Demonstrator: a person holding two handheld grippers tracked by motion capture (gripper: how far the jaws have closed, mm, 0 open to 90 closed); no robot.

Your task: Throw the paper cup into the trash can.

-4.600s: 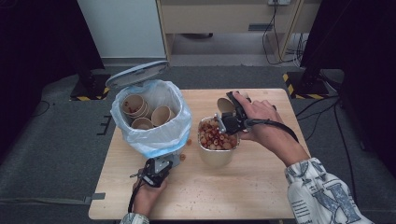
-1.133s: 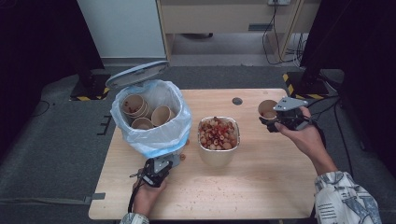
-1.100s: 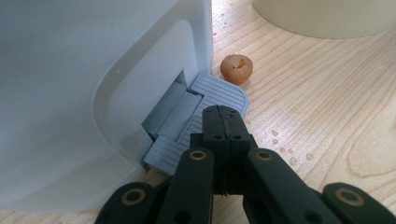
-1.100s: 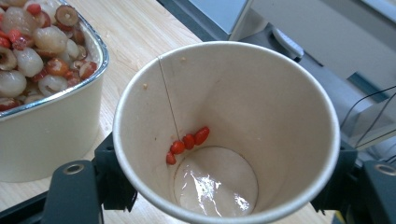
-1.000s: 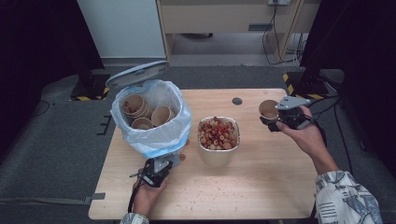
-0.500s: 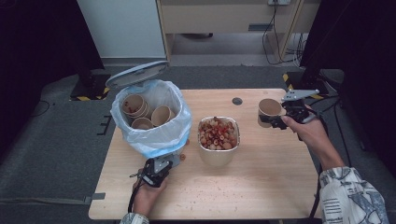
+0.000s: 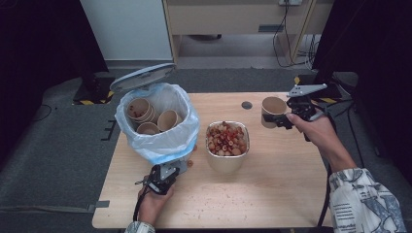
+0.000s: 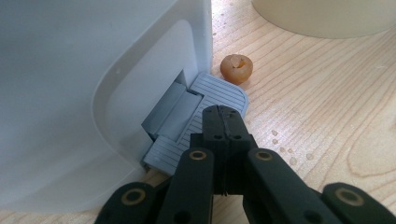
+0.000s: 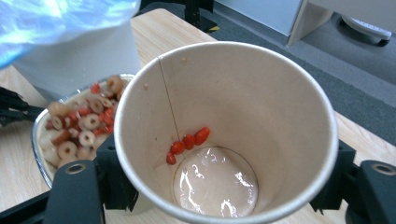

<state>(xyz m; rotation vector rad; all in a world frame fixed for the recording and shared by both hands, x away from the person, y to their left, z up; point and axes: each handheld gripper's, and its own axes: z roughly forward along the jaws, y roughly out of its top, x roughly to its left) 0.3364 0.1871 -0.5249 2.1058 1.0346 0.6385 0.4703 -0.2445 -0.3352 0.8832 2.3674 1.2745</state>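
My right gripper [image 7: 284, 118] is shut on a brown paper cup [image 7: 272, 108], held upright above the table's right edge. Inside the cup [image 9: 261, 107] a few red berries [image 9: 187, 141] cling to the wall, over a wet bottom. A metal bowl [image 7: 227, 160] heaped with red and pale food bits sits mid-table. At the front left my left gripper [image 7: 161, 178] is shut, its tip [image 8: 224, 122] resting on the grey pedal [image 8: 212, 92] of a white bin [image 7: 160, 145]. The bin's lid [image 7: 143, 75] stands open, and several used paper cups [image 7: 167, 119] lie in its bag.
A single brown food bit [image 8: 236, 69] lies on the wood beside the pedal, with small crumbs around it. A dark round plug [image 7: 247, 105] marks the table's far side. Bare wood [image 7: 272, 189] lies in front of the bowl. Dark floor and cables surround the table.
My right gripper swung the cup from over the bowl out to the right, then lifted it a little in the last second. The left gripper stayed on the pedal.
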